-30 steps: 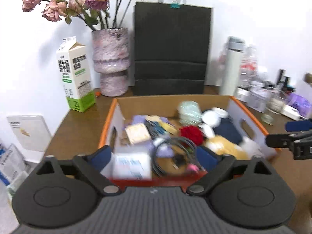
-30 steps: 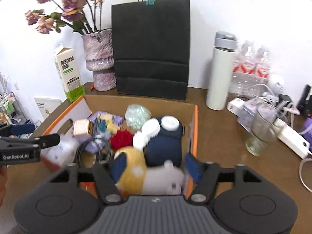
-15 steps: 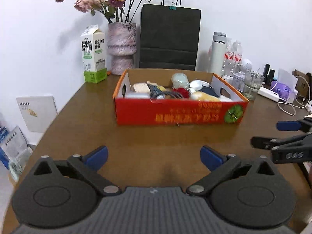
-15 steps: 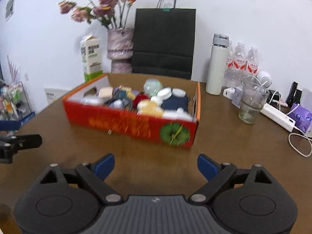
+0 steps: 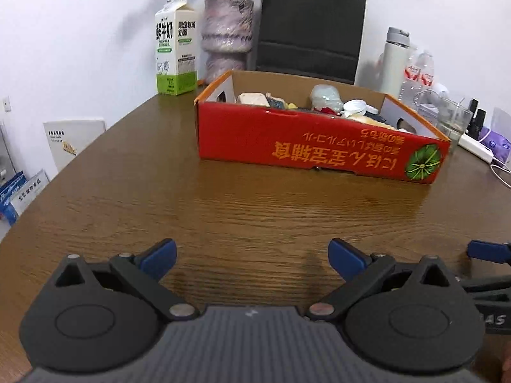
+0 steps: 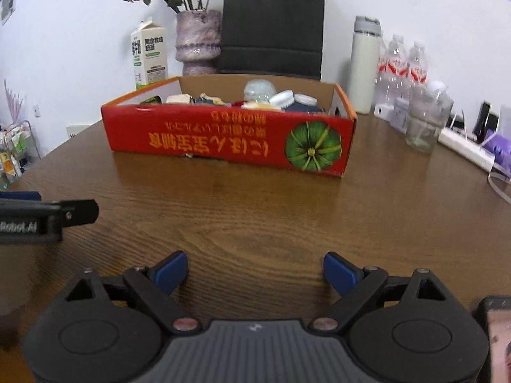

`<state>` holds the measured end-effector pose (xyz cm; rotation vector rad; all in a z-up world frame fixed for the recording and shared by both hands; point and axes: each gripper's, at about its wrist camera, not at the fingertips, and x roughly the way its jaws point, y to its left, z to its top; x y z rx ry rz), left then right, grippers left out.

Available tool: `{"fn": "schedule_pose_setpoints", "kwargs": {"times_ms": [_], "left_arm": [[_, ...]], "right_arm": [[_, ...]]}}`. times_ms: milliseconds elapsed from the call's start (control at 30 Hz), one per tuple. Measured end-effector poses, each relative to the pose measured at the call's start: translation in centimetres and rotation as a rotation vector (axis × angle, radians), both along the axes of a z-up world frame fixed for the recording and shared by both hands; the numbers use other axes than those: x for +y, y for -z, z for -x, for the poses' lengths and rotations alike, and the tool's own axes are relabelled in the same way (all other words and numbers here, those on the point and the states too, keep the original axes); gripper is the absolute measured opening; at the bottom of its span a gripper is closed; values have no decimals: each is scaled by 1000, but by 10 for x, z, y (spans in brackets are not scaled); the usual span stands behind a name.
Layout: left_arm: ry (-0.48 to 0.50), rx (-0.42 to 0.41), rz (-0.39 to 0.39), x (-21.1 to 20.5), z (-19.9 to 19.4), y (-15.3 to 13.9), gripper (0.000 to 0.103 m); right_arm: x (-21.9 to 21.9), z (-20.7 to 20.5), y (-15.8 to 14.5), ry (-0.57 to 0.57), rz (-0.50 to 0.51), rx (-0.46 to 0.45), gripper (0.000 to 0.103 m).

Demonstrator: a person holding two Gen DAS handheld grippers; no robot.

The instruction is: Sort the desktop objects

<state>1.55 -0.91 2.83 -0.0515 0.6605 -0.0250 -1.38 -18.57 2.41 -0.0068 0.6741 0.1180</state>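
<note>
Left wrist view: a second ago the left gripper (image 5: 252,253) hung over the red box (image 5: 319,146); now that box sits well ahead, centre frame, on the wooden table (image 5: 223,210) — jaws spread, empty. Milk carton (image 5: 175,46), upper left, bears Chinese print.

Right wrist view: the right gripper (image 6: 255,270) has just been opening, nothing between its jaws; the box sits upper centre, lettering upside down. At left — "Robot.AI".

This looks like an office or meeting room. A large wood-grain worktop (image 6: 255,210) stands against a plain white wall, with a power strip (image 6: 463,146) and cables at its right edge. A milk carton (image 5: 175,46), a vase of dried flowers (image 6: 198,43), a black paper bag (image 6: 273,25), a thermos (image 6: 364,63) and water bottles (image 6: 402,63) line the back, and leaflets (image 5: 20,191) sit on the floor beside it.
</note>
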Motion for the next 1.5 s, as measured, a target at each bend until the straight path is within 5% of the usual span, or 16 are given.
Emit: {"fn": "schedule_pose_setpoints", "kwargs": {"times_ms": [167,1500], "left_arm": [[11,10,-34,-3,-6,9,103],[52,38,-64,-13,-17,12,103]], "right_arm": [[-2,-9,1,19,2,17,103],[9,-27,1,28,12,22,103]]}}
